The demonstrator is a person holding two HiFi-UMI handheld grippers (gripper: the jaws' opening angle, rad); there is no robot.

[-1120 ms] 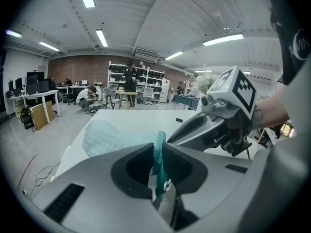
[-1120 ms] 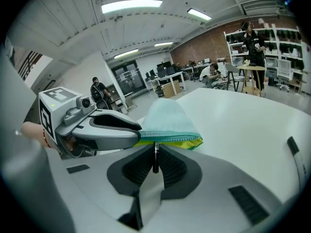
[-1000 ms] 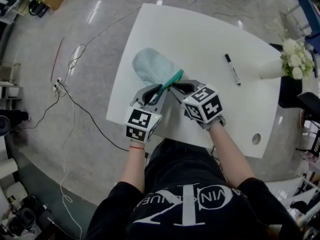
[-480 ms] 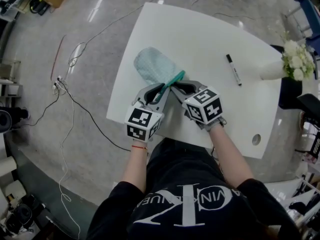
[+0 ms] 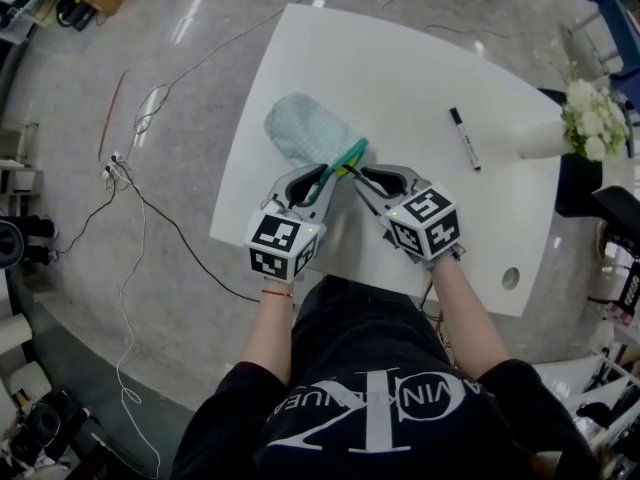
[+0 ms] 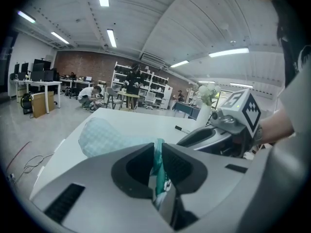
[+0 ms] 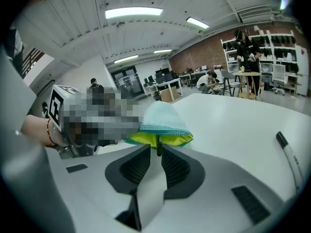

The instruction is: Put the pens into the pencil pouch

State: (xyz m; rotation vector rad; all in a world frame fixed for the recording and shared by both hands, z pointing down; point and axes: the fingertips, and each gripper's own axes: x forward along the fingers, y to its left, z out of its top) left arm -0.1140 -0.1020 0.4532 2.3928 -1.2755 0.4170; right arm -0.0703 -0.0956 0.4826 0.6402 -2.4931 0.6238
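Note:
A pale blue-green checked pencil pouch lies on the white table, its teal zipper mouth facing me. My left gripper is shut on the left end of that teal edge. My right gripper has just been opening. In the right gripper view the small dark zipper pull hangs between its parted jaws, which do not press on it. Behind it the pouch's mouth shows a yellow lining. A black-capped pen lies apart on the table to the right.
A white vase of pale flowers stands at the table's right edge, beyond the pen. A round hole is in the table's near right corner. Cables trail over the floor to the left.
The right gripper's jaws have spread apart and it has drawn back slightly toward the near right. The left gripper and the pouch have stayed where they were.

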